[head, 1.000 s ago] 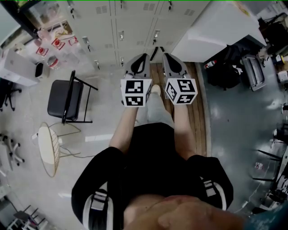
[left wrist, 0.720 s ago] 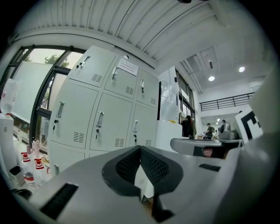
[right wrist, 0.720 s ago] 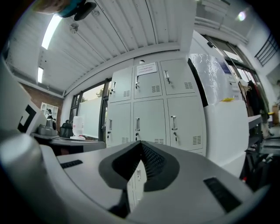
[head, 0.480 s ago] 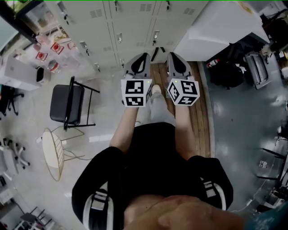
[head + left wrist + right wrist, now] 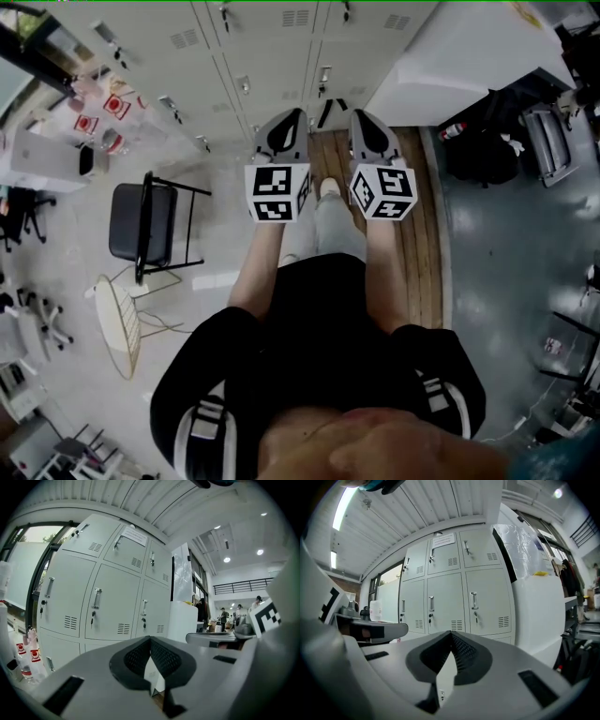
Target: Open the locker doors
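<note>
- Now the lockers sit nearer than a second ago, and every door looks shut.
- Left gripper and right gripper are clenched on nothing, well short of any handle.

Straight ahead, a bank of pale grey metal locker doors, stacked in rows, all shut flush. Upright bar handles near each left edge, locks just below, small vent slots low on the panels.

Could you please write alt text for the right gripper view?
The right gripper, jaws shut and empty, points at a bank of pale grey lockers with every visible door closed. A large white unit stands to their right.
</note>
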Demonstrator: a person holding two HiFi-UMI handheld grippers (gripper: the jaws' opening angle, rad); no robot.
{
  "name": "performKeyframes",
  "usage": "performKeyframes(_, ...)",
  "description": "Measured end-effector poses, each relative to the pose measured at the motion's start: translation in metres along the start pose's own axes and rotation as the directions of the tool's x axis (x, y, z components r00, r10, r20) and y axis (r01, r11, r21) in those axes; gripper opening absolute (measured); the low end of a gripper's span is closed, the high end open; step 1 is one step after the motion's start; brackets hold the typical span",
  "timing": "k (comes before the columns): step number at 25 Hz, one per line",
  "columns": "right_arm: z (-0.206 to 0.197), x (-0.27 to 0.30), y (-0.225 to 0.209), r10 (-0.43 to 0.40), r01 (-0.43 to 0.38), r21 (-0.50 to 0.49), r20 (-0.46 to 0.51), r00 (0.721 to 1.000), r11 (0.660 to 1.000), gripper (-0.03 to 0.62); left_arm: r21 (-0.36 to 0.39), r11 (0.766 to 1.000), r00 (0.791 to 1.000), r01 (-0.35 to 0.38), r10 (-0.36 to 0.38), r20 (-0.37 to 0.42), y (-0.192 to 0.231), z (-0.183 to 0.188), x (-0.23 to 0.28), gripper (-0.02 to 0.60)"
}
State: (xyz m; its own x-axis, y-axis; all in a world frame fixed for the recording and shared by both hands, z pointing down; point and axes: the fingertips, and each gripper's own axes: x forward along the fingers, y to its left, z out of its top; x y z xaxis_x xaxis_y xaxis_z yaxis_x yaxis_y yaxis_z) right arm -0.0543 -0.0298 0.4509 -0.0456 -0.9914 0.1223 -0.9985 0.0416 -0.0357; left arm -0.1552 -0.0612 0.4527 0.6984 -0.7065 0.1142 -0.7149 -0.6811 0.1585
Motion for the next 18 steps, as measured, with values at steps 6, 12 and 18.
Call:
performKeyframes(6,-0.010,0.048,-0.040,0.014,-0.014,0.016,-0.021,1.000,1.000,0.017,0.014,1.000,0.999,-0.009,0.010,-0.045,0.001,-0.011,0.061,0.009)
performKeyframes(12,0.010,0.104,-0.106,0.034,-0.033,0.026,-0.026,0.999,0.999,0.017,0.037,0.999,0.998,-0.015,0.017,-0.056,-0.012,0.010,0.146,0.009)
performKeyframes(18,0.055,0.176,-0.159,0.131,-0.131,-0.005,-0.032,0.991,0.991,0.017,0.036,0.994,0.993,-0.102,0.104,-0.057,-0.008,0.044,0.225,0.009)
